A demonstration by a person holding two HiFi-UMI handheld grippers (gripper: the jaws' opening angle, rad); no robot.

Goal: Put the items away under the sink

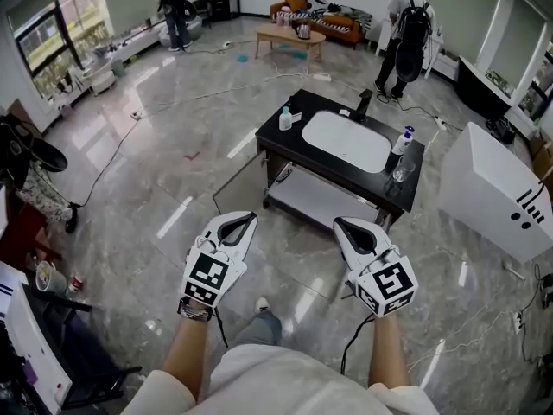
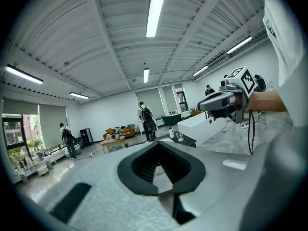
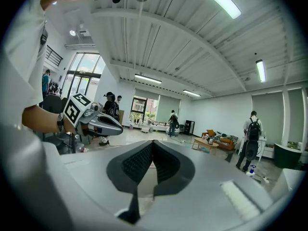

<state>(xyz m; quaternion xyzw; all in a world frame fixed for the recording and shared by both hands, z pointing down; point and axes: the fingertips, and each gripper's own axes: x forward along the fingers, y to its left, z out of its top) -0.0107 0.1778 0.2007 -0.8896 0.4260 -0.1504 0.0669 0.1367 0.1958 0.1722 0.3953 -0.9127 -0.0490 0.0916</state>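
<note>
Grippers come to two, one in each of the person's hands, held side by side low in the head view. The left gripper point(image 1: 250, 218) has its jaws pressed together with nothing between them. The right gripper point(image 1: 340, 223) is clenched the same way and grips nothing.

One sink cabinet point(image 1: 281, 148) stands on the marble floor point(image 1: 173, 162) ahead of both grippers and well apart from them, slightly nearer the right gripper. Its black top carries one white basin point(image 1: 346, 141) and one dark faucet point(image 1: 364, 103) behind the basin.

On that top I count three loose items: two bottles and one glass. The left bottle point(image 1: 285, 119) stands at the basin's left end. The right bottle point(image 1: 403, 138), with a blue cap, stands at the basin's right end, and the glass point(image 1: 400, 172) is just beside it, nearer the front edge. All three lie beyond the jaw tips, and neither gripper touches any of them. What is in the glass is too small to tell.

Under the top, one pale shelf point(image 1: 315, 199) shows through the cabinet's open front.

Farther back stand two people: one in dark clothes point(image 1: 175, 11) by the windows and one with a backpack point(image 1: 409, 33) past the cabinet. Between them are one coffee table point(image 1: 289, 38) and one sofa point(image 1: 315, 15).
</note>
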